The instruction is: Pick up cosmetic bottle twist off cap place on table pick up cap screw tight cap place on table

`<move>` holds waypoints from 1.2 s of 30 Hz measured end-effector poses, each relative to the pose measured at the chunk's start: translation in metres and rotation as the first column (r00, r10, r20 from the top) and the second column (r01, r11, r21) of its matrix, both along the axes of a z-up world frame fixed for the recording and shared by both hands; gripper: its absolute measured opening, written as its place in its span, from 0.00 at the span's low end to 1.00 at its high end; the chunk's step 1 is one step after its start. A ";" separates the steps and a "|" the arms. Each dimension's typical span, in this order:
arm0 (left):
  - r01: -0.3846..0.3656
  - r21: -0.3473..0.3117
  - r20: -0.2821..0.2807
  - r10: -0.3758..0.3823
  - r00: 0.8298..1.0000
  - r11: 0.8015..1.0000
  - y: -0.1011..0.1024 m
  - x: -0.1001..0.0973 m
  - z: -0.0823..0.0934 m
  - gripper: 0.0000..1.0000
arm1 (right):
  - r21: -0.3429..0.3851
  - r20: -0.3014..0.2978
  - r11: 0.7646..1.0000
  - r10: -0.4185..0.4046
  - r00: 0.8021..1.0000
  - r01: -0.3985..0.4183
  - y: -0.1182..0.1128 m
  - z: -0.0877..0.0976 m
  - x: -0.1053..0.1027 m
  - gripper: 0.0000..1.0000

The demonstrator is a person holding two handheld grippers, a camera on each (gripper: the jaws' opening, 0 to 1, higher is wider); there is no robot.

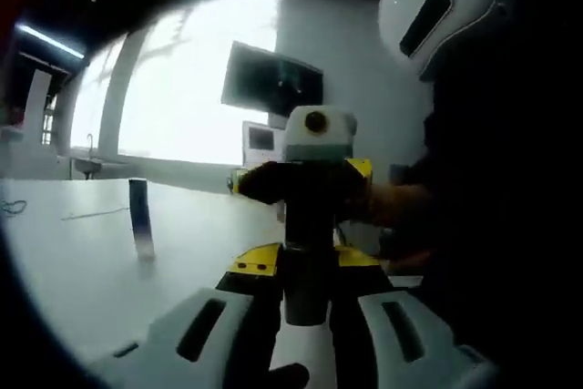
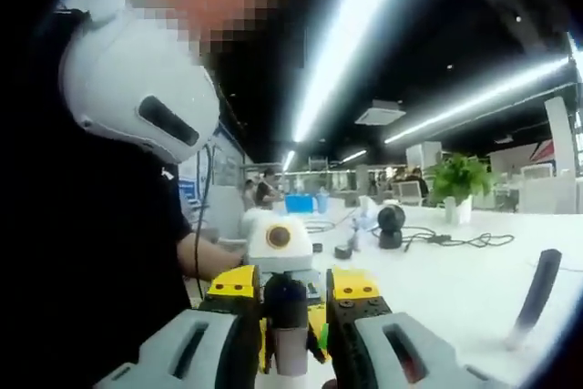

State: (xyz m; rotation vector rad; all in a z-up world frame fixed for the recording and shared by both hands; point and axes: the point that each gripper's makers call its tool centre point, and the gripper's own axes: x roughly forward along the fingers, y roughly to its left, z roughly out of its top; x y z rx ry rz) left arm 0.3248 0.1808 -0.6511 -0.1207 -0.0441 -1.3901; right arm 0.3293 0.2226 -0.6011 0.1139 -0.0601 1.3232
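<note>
The cosmetic bottle (image 1: 305, 284) is a dark cylinder held above the white table (image 1: 73, 271), between both grippers. My left gripper (image 1: 305, 261) is shut on its dark body. Facing it, my right gripper (image 1: 305, 184) grips the far end of the bottle. In the right gripper view my right gripper (image 2: 291, 284) is shut on the pale end of the bottle (image 2: 290, 351), which looks like the cap. The dark part (image 2: 285, 302) runs on toward the left gripper (image 2: 278, 252). The joint between cap and body is hidden.
A slim dark stick-like item (image 1: 138, 216) (image 2: 537, 293) stands on the table (image 2: 455, 289). A round black device (image 2: 392, 220), cables (image 2: 455, 241) and a potted plant (image 2: 460, 179) sit farther off. The person's dark-clothed body (image 1: 492, 225) is close behind the grippers.
</note>
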 end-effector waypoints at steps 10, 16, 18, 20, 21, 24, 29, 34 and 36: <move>-0.105 0.029 0.036 0.104 0.994 0.994 0.001 0.018 -0.006 0.10 | -0.003 0.015 0.998 -0.069 0.998 0.069 0.002 -0.003 0.003 0.30; -0.151 0.015 0.039 0.151 0.988 0.988 0.001 0.025 -0.004 0.10 | 0.037 -0.010 0.983 -0.180 0.984 0.180 -0.004 0.000 0.020 0.30; -0.173 0.026 0.053 0.171 0.984 0.985 0.001 0.029 -0.006 0.10 | 0.050 -0.029 0.982 -0.179 0.984 0.180 -0.004 0.001 0.020 0.33; -0.203 0.039 0.062 0.200 0.978 0.978 0.001 0.034 -0.008 0.10 | 0.033 -0.019 0.978 -0.206 0.978 0.207 -0.004 0.000 0.022 0.33; -0.205 0.041 0.064 0.202 0.977 0.978 0.001 0.035 -0.009 0.10 | 0.032 -0.025 0.976 -0.214 0.976 0.215 -0.004 0.000 0.022 0.33; -0.230 0.045 0.066 0.226 0.972 0.972 0.002 0.040 -0.010 0.10 | 0.018 -0.025 0.965 -0.261 0.965 0.261 -0.004 -0.001 0.027 0.30; -0.324 0.062 0.119 0.316 0.941 0.944 0.007 0.054 -0.011 0.10 | 0.002 -0.045 0.927 -0.375 0.926 0.375 -0.010 -0.005 0.041 0.29; -0.348 0.055 0.096 0.342 0.935 0.936 0.008 0.060 -0.011 0.10 | -0.037 -0.036 0.877 -0.480 0.876 0.479 -0.013 -0.012 0.050 0.26; -0.365 0.056 0.102 0.358 0.928 0.929 0.008 0.062 -0.011 0.10 | -0.044 -0.012 0.858 -0.512 0.859 0.511 -0.012 -0.012 0.053 0.24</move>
